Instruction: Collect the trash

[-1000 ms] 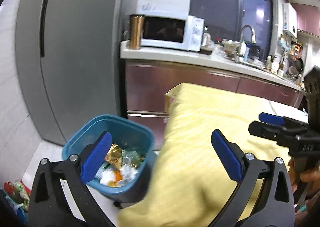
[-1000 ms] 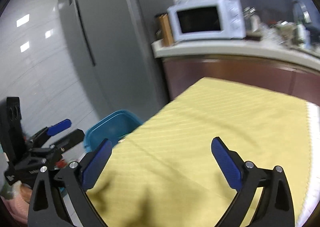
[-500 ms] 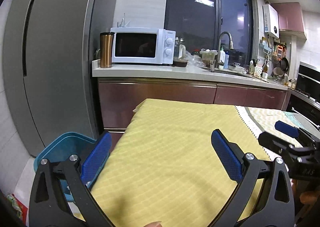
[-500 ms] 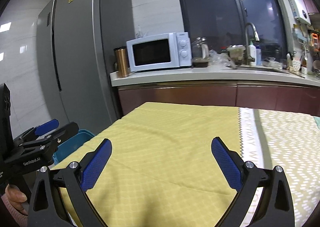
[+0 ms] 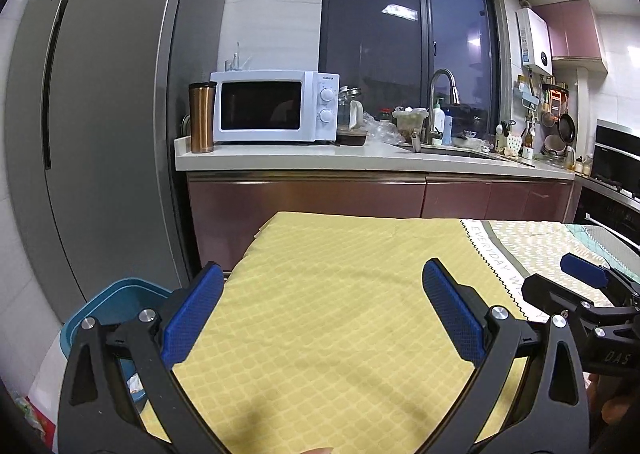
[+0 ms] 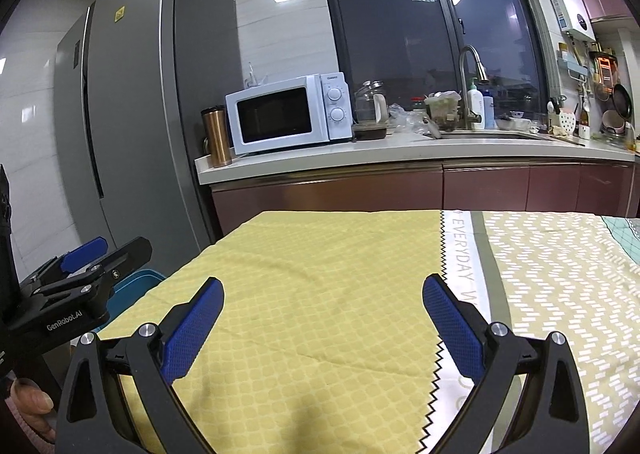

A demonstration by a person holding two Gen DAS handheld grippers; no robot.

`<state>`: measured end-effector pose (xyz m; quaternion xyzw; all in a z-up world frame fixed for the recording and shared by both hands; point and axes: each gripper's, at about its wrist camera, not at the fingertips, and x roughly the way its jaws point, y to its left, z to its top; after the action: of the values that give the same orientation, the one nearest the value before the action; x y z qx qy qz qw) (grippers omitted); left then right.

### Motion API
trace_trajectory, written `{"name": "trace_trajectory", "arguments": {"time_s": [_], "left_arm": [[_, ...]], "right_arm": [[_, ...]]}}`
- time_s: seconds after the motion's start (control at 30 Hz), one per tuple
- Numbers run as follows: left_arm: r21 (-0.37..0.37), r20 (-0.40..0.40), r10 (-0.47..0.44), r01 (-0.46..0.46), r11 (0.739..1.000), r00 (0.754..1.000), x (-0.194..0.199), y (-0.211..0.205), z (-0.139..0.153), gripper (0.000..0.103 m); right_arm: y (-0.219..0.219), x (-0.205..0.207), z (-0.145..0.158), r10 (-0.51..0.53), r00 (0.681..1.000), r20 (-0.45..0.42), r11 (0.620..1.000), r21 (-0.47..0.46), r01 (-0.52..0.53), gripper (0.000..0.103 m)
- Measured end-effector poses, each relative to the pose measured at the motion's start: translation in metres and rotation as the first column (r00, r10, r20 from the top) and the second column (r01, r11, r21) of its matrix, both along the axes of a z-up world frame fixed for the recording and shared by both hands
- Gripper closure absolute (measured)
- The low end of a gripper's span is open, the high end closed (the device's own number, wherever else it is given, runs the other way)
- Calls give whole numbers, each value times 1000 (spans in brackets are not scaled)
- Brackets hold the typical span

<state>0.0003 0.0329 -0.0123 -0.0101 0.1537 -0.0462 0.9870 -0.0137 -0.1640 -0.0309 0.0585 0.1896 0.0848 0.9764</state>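
My left gripper (image 5: 320,310) is open over the yellow cloth (image 5: 340,314) on the table, nothing between its blue pads. The right gripper (image 6: 322,324) is open too, above the same yellow cloth (image 6: 312,274), and holds nothing. A teal trash bin (image 5: 108,306) stands on the floor at the table's left end; a scrap of white and orange trash (image 5: 135,384) shows low inside it. In the right wrist view only a strip of the bin (image 6: 132,286) shows behind the left gripper (image 6: 80,270). The right gripper (image 5: 576,286) appears at the left view's right edge.
A grey fridge (image 5: 100,114) rises behind the bin. The counter (image 5: 360,158) carries a white microwave (image 5: 276,112), a copper tumbler (image 5: 201,116), a sink tap and clutter. A patterned cloth (image 6: 560,274) covers the table's right part. A hand (image 6: 32,410) holds the left gripper.
Both views have swung up and right, from the bin full of trash to the table and counter. The bin has slid to the lower left. Both grippers stay open.
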Motion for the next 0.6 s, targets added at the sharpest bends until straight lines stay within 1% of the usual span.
{"name": "trace_trajectory", "arguments": {"time_s": [0.17,0.6], "left_arm": [[7,4,-4,4,1000,1000,1,-9,0,5],[12,34,-3,2,1000,999,-3,-17,0,5]], "right_arm": [[-4,-1,-1,-14,1000,-2,1000,-3,14,7],[-14,-4,4,-46,998,39,999,-12,46,7]]}}
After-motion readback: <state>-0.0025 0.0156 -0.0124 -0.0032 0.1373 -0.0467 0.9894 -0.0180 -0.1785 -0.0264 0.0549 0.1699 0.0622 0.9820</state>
